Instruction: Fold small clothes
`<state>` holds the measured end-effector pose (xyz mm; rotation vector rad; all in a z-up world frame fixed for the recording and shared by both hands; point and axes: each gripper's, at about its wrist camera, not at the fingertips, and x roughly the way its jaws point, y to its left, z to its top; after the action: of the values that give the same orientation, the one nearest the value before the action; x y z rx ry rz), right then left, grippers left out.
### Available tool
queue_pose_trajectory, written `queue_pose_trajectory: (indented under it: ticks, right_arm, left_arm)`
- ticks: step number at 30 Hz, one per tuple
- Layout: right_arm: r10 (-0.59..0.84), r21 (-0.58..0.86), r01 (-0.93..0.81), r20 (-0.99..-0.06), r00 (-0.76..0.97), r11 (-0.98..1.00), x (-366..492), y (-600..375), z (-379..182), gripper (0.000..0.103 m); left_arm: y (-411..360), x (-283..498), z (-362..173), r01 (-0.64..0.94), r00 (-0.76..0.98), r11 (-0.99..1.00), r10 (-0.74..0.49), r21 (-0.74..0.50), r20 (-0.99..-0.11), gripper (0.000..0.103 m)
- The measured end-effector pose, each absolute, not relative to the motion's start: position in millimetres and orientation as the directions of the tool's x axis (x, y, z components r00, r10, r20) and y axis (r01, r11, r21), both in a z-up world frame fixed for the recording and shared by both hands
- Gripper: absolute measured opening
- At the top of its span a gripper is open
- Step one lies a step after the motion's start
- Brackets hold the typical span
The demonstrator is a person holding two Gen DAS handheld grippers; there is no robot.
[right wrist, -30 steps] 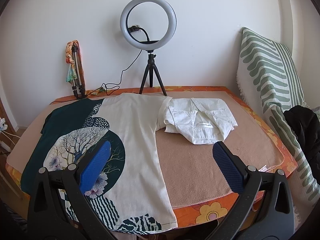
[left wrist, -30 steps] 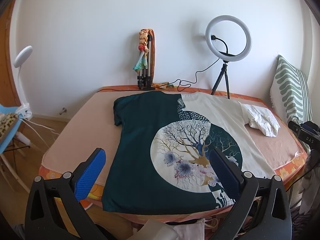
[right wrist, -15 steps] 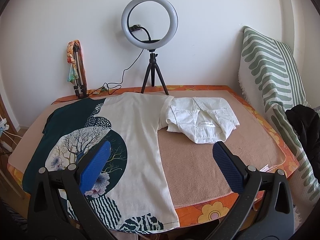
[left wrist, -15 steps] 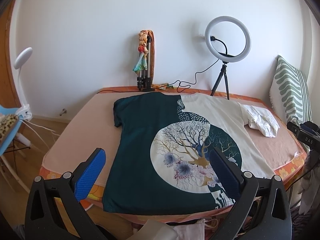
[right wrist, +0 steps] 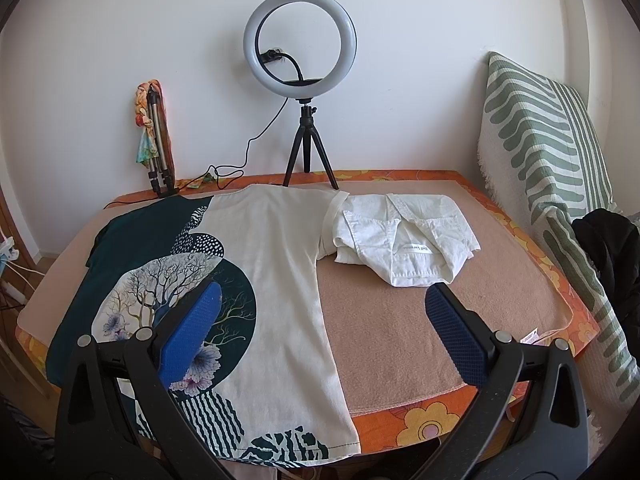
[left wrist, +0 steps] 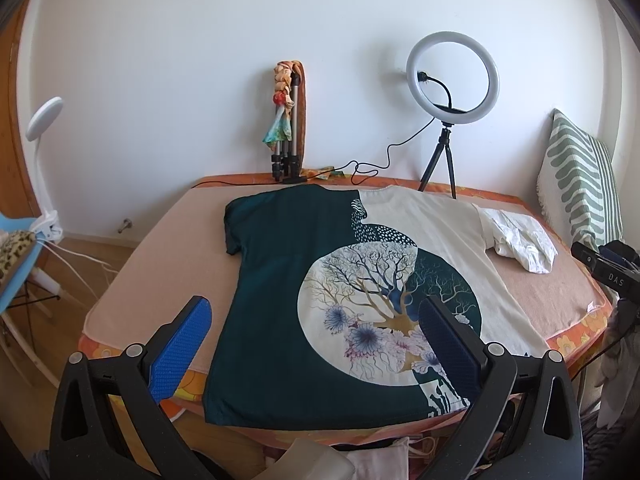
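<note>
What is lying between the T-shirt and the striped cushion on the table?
A crumpled white garment lies there, touching the T-shirt sleeve; toward the striped cushion only bare blanket remains. The right wrist view shows it best.

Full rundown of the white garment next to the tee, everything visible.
The white garment looks like thin, wrinkled woven cotton with stitched seams and a small label facing up. It lies loosely folded in a rumpled heap on the tan table cover, at the far right. The t-shirt has its cream sleeve touching the left edge. Neither gripper touches it.
</note>
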<state>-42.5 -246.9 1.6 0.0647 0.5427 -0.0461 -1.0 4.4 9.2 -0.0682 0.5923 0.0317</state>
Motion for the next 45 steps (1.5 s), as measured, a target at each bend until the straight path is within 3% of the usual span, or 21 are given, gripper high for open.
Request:
queue_pose_trajectory:
  ticks: [33,41,45]
  right_arm:
    - [-0.037,0.026,0.058,-0.517,0.855,0.998,-40,-238,-2,0.103]
    - [-0.009,0.021,0.024,-0.519,0.855,1.0,-34,-221,2,0.103]
    - [-0.01,-0.04,-0.01,-0.491,0.871,0.999,-32,-199,12,0.103]
  left_arm:
    - [6,3,1,-0.05,0.82,0.998,0.018,-0.041,-0.571,0.103]
    - [30,9,-17,-0.083,0.79,0.996,0.048,-0.029,-0.611,0.103]
    - [46,6,-31,-0.135,0.767,0.99,0.13,0.041,-0.629,0.103]
